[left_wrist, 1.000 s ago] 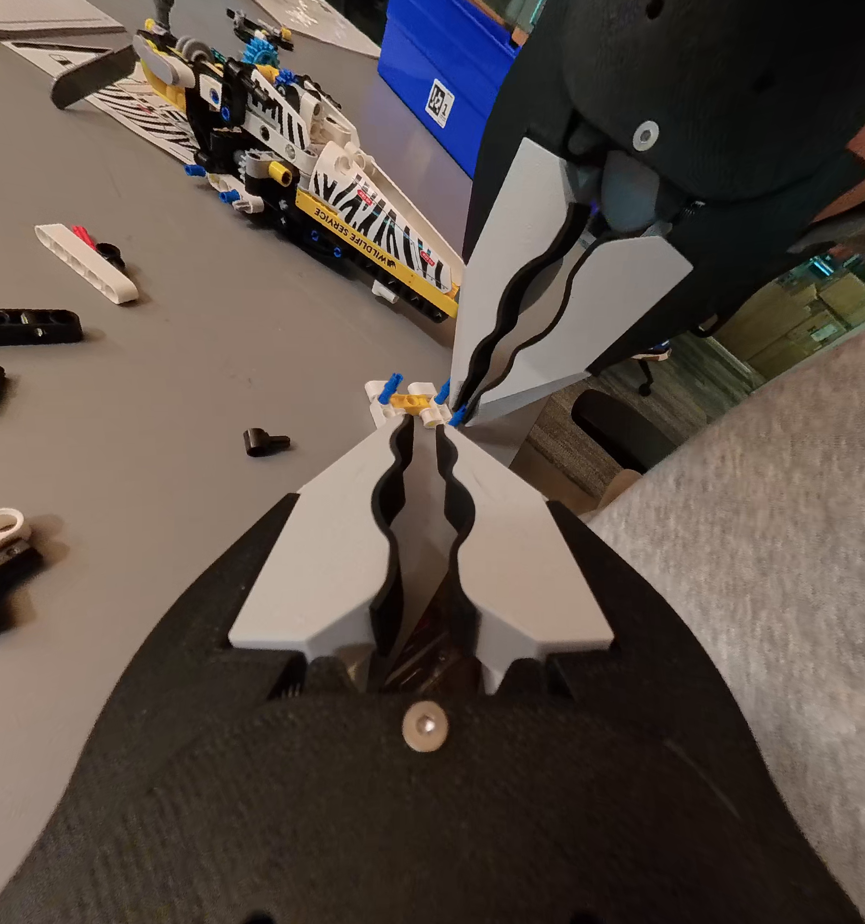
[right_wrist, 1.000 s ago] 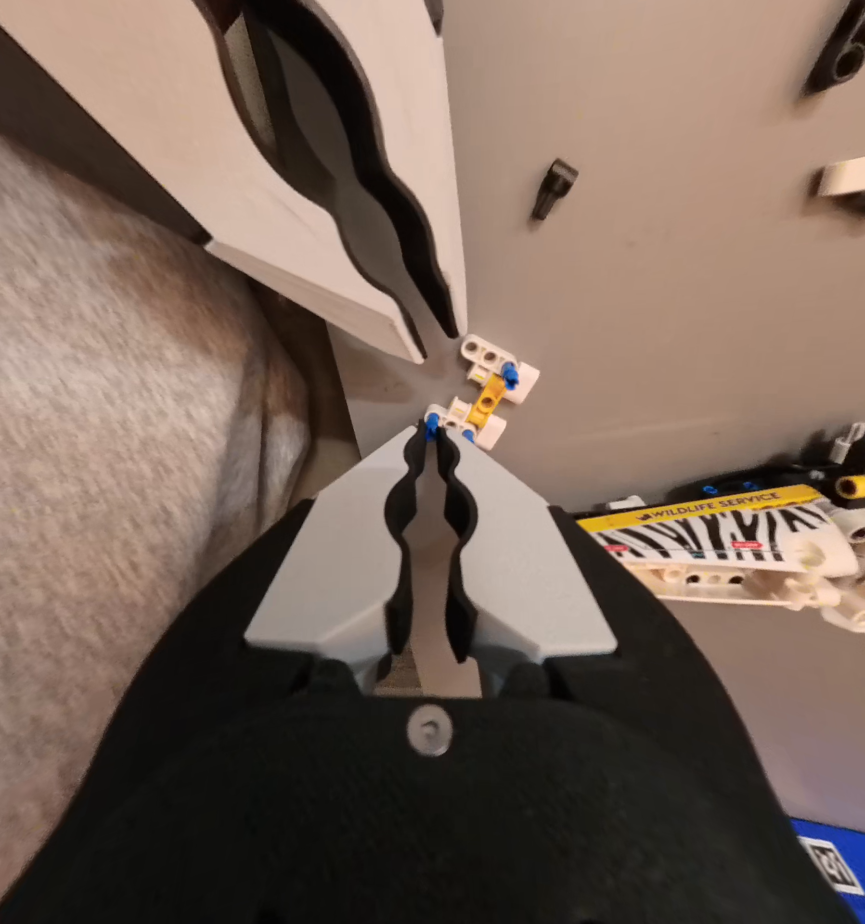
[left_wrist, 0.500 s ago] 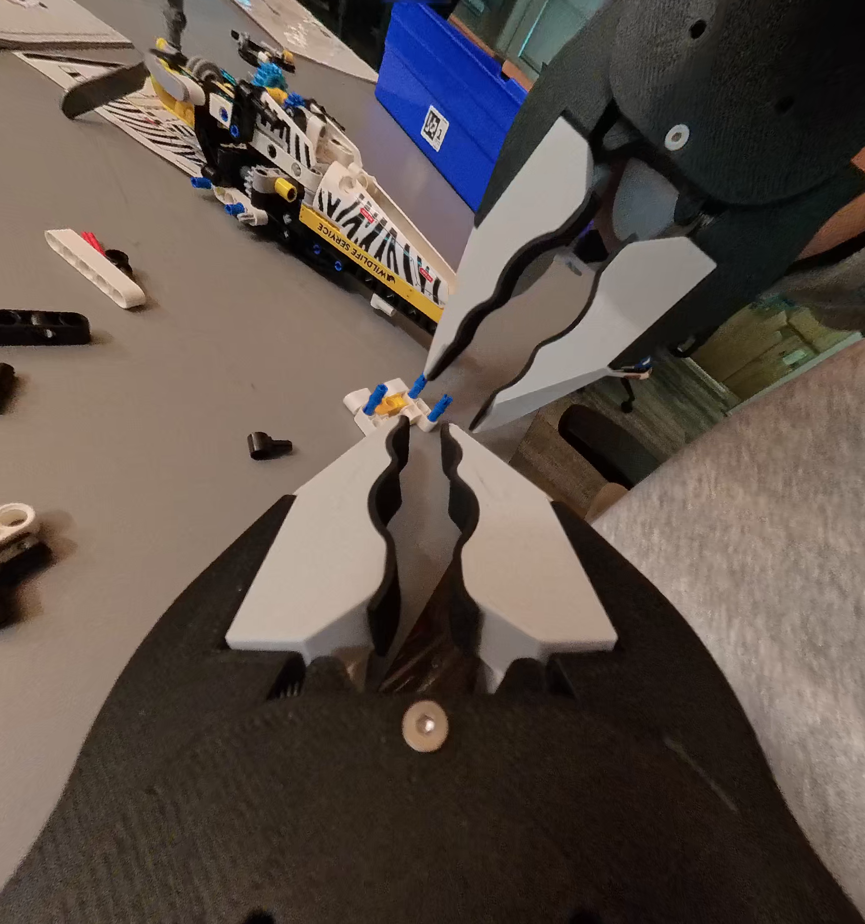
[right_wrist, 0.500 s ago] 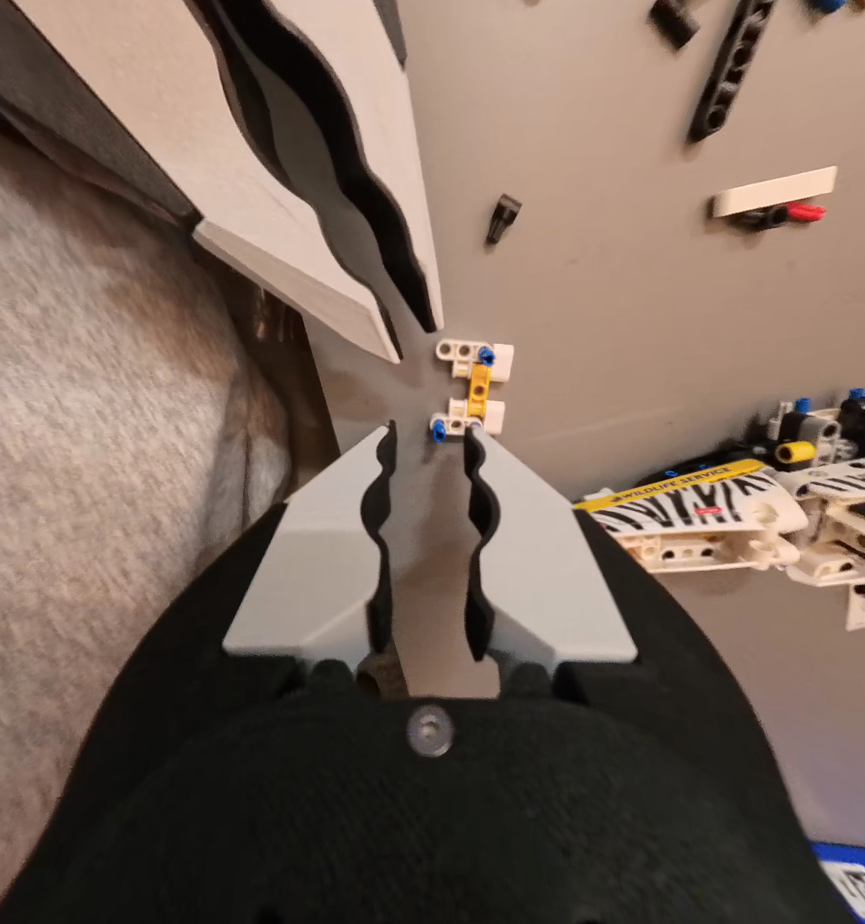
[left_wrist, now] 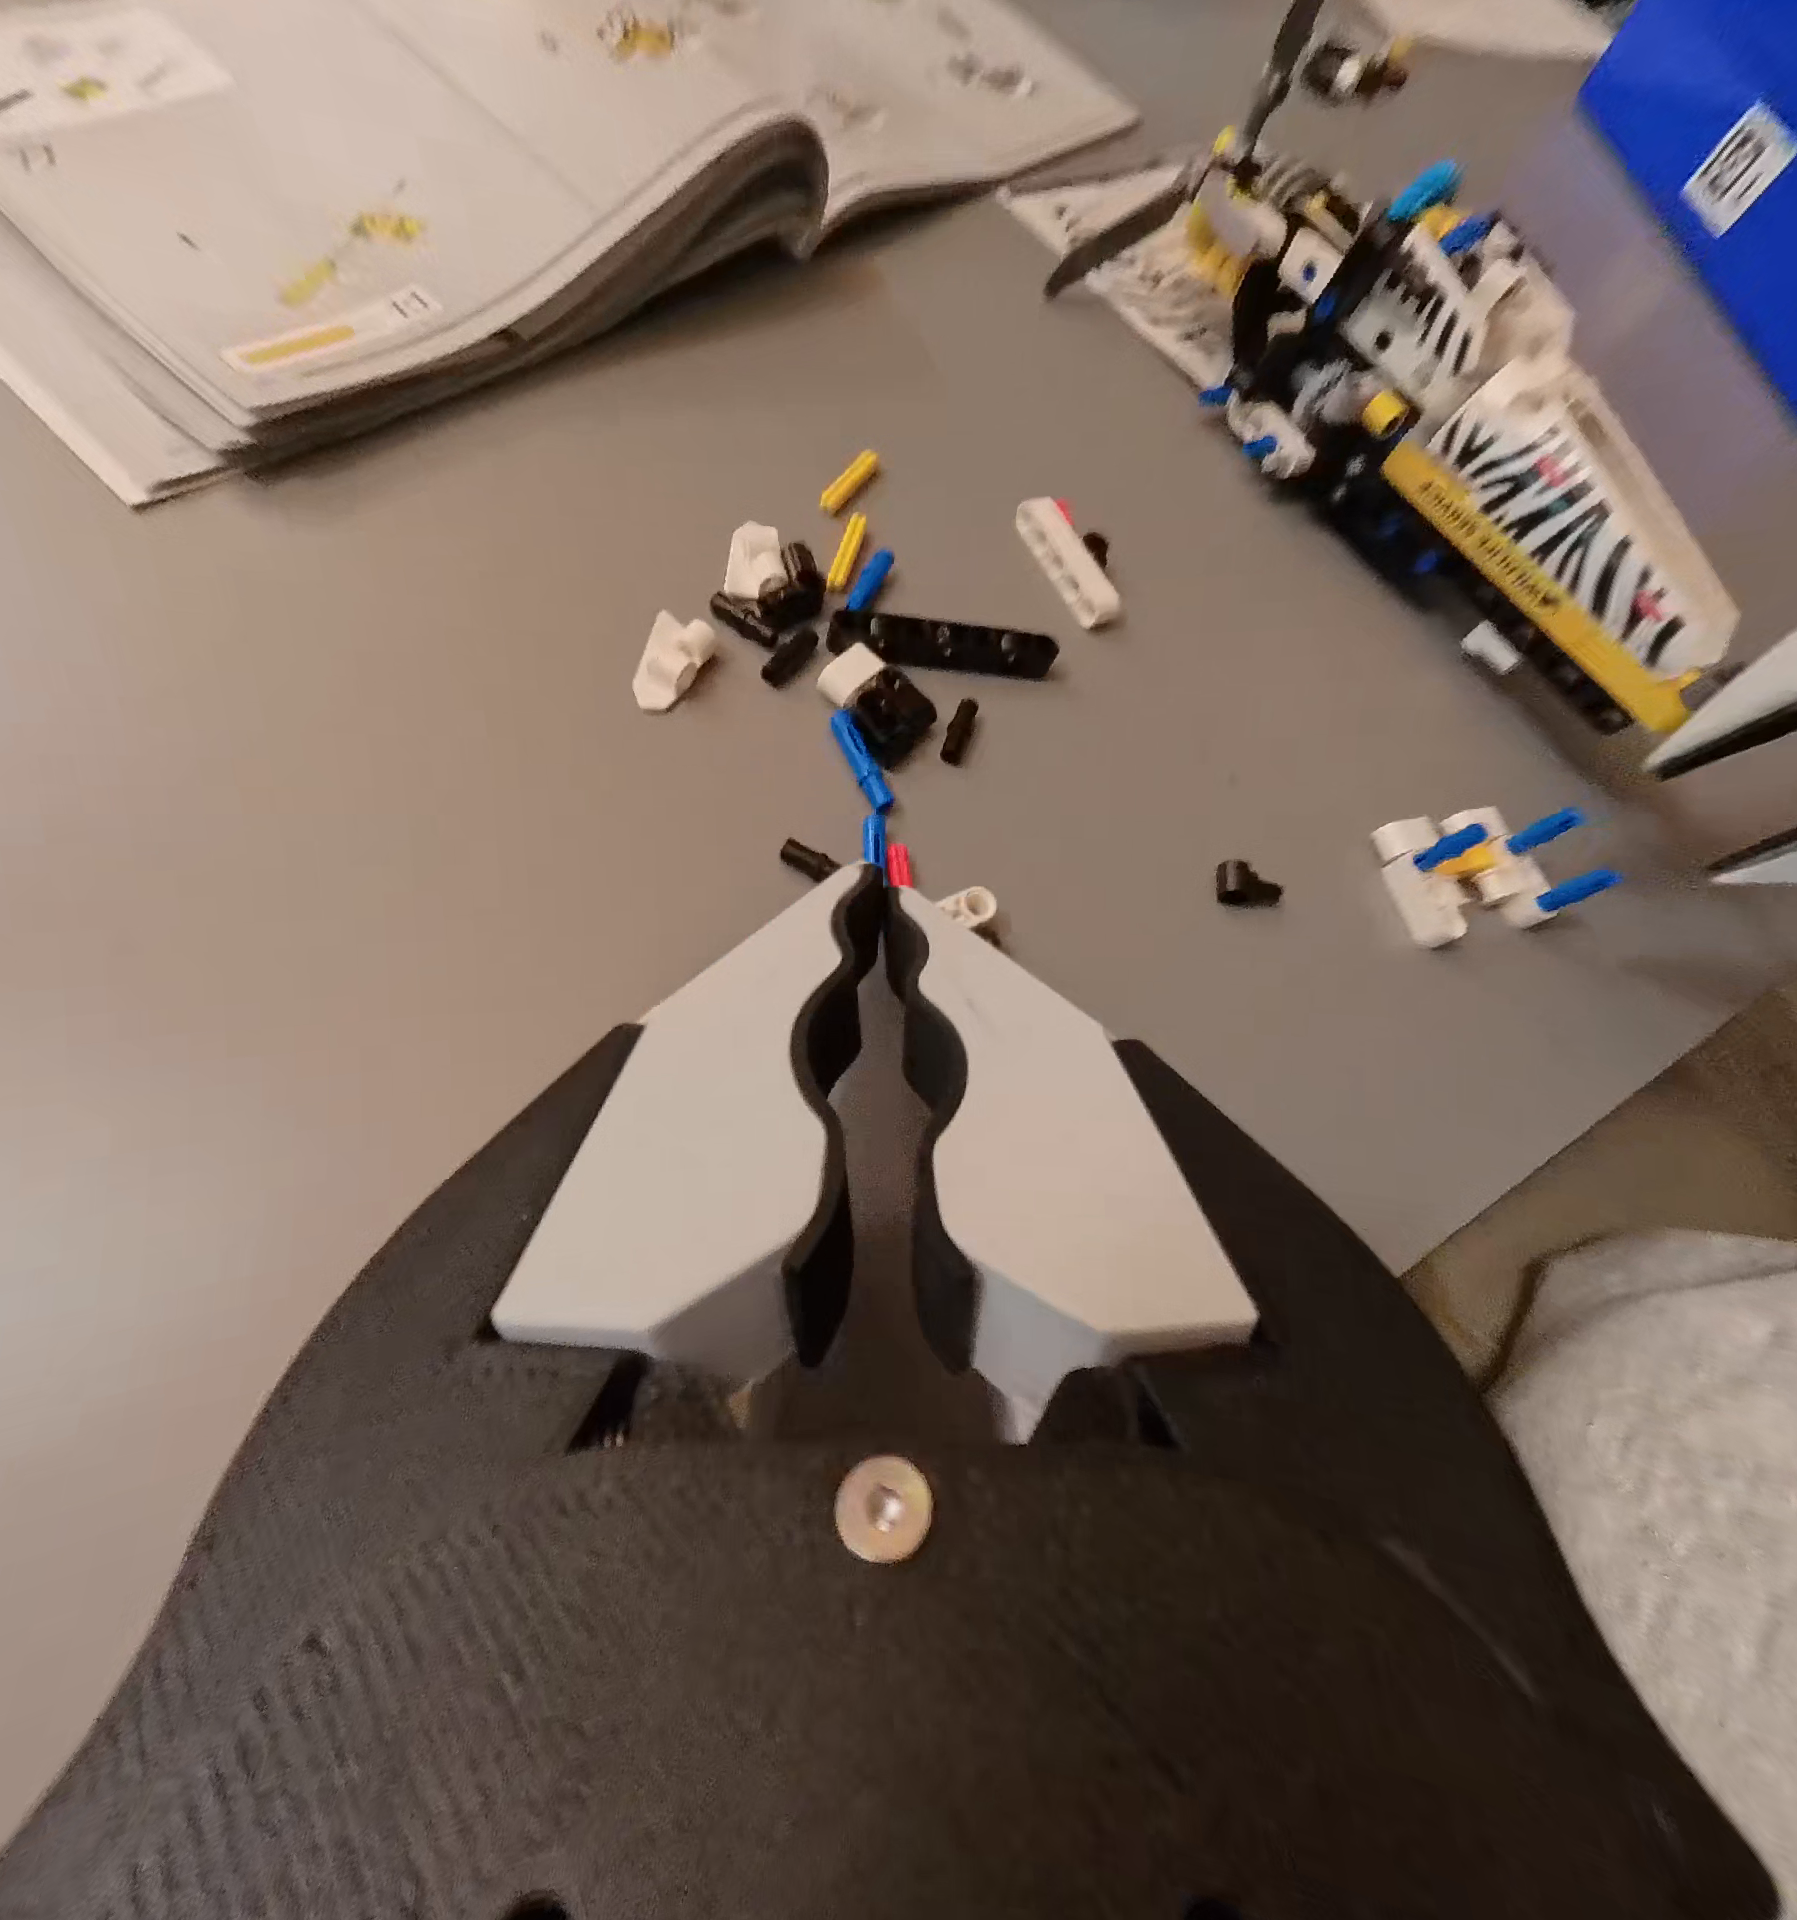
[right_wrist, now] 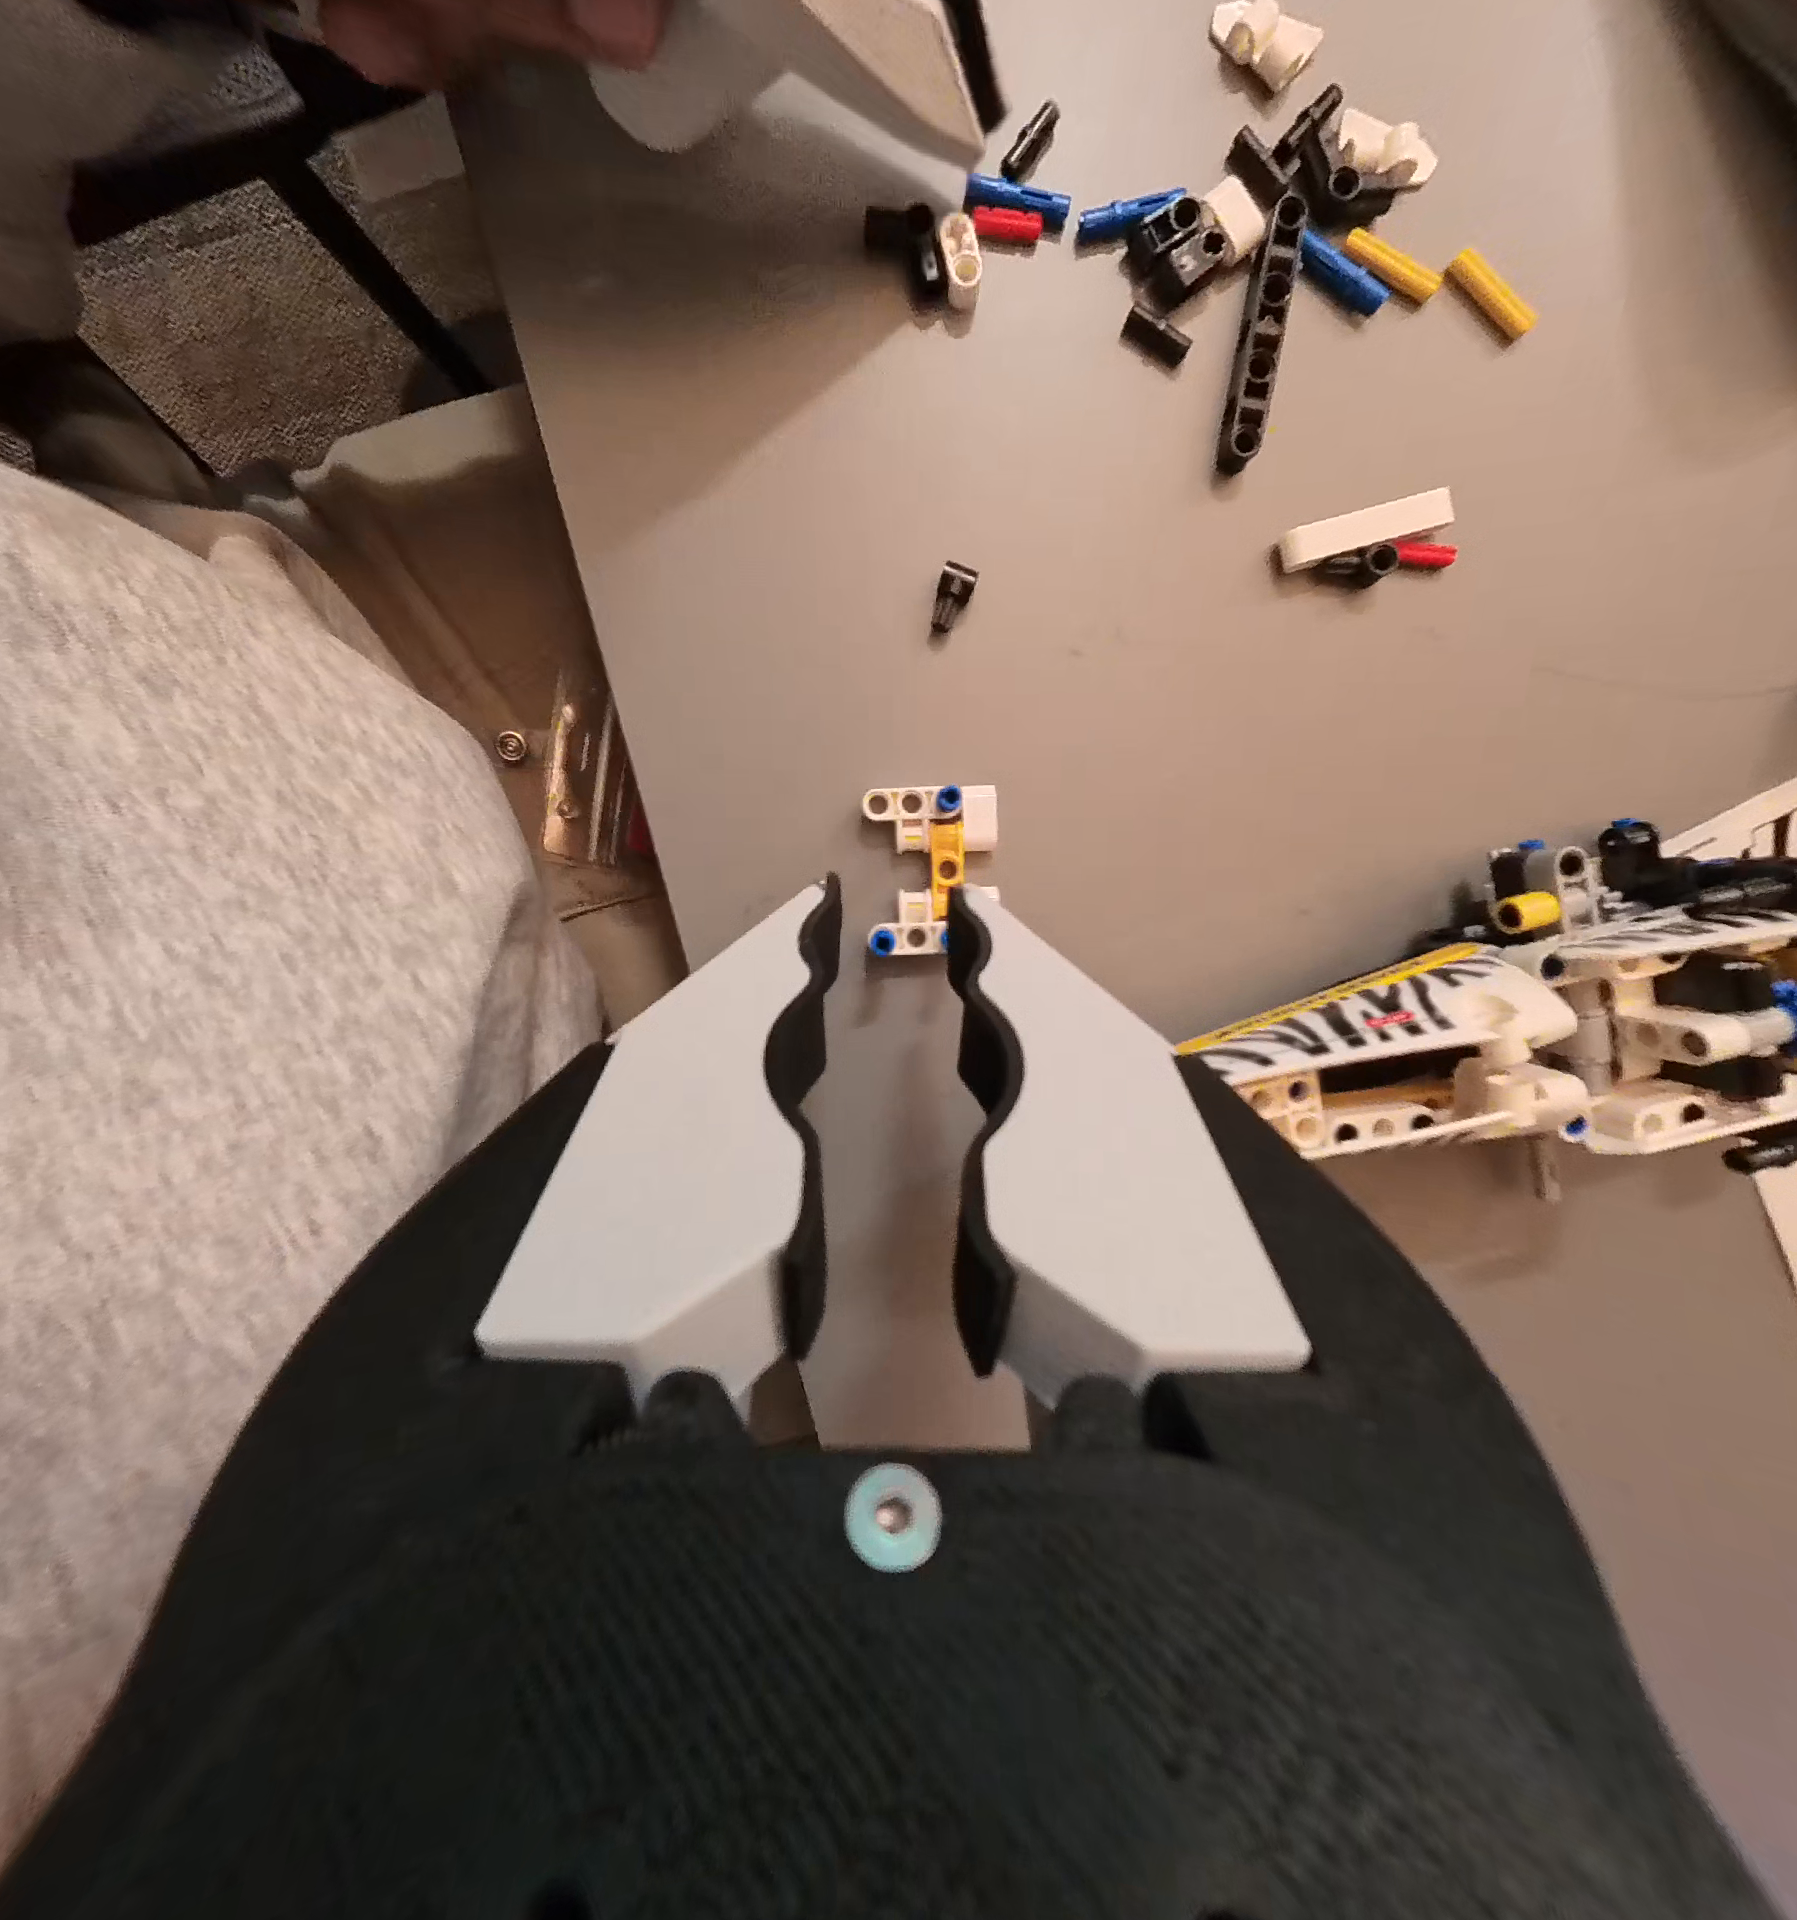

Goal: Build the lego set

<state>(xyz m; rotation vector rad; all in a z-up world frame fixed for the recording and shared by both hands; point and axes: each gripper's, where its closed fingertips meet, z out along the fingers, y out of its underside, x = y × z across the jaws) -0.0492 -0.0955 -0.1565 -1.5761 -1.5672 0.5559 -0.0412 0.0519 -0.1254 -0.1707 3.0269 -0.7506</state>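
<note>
A small white and yellow sub-assembly with blue pins [right_wrist: 930, 831] lies flat on the grey table [right_wrist: 1185, 727]; it also shows in the left wrist view [left_wrist: 1465, 873]. My right gripper [right_wrist: 894, 904] is open and empty, with its tips on either side of the sub-assembly's near end. My left gripper [left_wrist: 878, 888] is shut, its tips right at a blue pin [left_wrist: 873, 836] and a red pin [left_wrist: 896, 862]; I cannot tell whether it touches them. The zebra-striped helicopter model [left_wrist: 1445, 416] lies at the far right and shows in the right wrist view [right_wrist: 1496, 1049].
A pile of loose pins and beams [left_wrist: 852, 623] lies ahead of the left gripper. A white beam [right_wrist: 1367, 530] and a small black connector [right_wrist: 951, 594] lie apart. An open instruction booklet [left_wrist: 406, 208] is at the far left, a blue bin [left_wrist: 1746, 156] at the far right. The table edge and my grey garment [right_wrist: 198, 935] are close. Spacing between my two grippers at the tips: around 15 cm. The small black connector [right_wrist: 951, 594] is about equally far from each gripper, around 8 cm. Look for it in the left wrist view [left_wrist: 1251, 882] too.
My right gripper opened and let go of the sub-assembly, which now lies on the table. My left gripper closed and swung away left to the loose pins.
</note>
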